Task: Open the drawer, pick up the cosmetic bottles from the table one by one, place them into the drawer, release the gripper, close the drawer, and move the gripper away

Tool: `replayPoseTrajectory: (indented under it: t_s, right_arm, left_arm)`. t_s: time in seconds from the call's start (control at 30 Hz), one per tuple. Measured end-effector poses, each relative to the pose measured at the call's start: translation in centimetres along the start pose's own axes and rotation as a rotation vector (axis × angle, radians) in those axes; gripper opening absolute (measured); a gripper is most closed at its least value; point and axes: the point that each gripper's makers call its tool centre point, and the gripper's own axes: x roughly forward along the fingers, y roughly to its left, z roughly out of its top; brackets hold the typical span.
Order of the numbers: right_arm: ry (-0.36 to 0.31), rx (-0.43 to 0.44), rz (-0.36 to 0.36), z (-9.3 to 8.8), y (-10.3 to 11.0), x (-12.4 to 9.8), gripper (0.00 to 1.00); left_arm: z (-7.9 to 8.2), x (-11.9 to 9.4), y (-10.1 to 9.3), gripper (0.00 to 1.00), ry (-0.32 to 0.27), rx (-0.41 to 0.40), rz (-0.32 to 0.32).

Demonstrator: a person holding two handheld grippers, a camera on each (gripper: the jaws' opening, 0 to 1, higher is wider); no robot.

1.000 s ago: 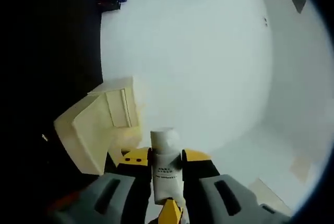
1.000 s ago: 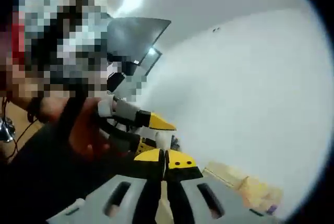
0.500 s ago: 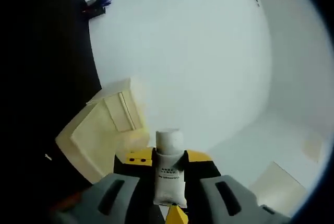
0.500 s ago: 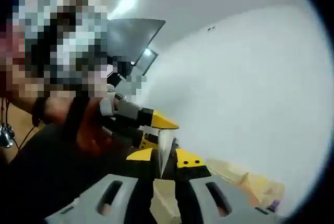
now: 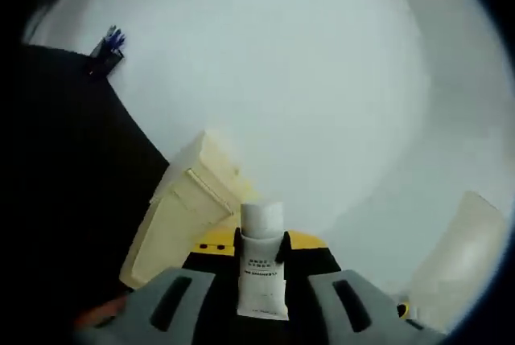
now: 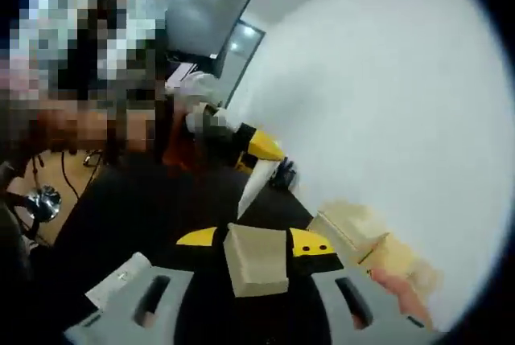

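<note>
The left gripper (image 5: pixel 261 258) is clamped on a white bottle (image 5: pixel 261 269), held above the table (image 5: pixel 322 80) near the pale drawer box (image 5: pixel 189 208). The right gripper (image 6: pixel 256 258) is clamped on a beige block (image 6: pixel 256 260). This looks like the carrying step; next the bottle needs lowering into the drawer before letting go.

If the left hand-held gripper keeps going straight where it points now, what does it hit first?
Probably the cream drawer unit, which sits just beyond the white bottle held by the left hand-held gripper; depth is unclear.
</note>
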Motion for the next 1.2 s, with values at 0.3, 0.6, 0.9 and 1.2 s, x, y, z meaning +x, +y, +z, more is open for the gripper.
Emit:
replayPoseTrajectory:
  t_s: [0.3, 0.6, 0.9, 1.2]
  right_arm:
    - [0.186, -0.033, 0.090, -1.9, -0.6, 0.1, 0.34]
    - [0.194, -0.100, 0.062, -1.0, -2.6, 0.5, 0.33]
    - [0.224, -0.076, 0.139, -1.4, -2.8, 0.3, 0.34]
    - [0.297, -0.101, 0.151, -3.7, -3.6, 0.4, 0.34]
  left_arm:
    - [-1.5, 2.7, 0.3, 0.19, 0.153, 0.195, 0.103]
    - [-1.4, 4.8, 2.3, 0.19, 0.238, 0.324, 0.215]
    - [-2.5, 7.1, 3.9, 0.19, 0.345, 0.421, 0.285]
    - [-4.3, 9.0, 5.6, 0.17, 0.460, 0.505, 0.368]
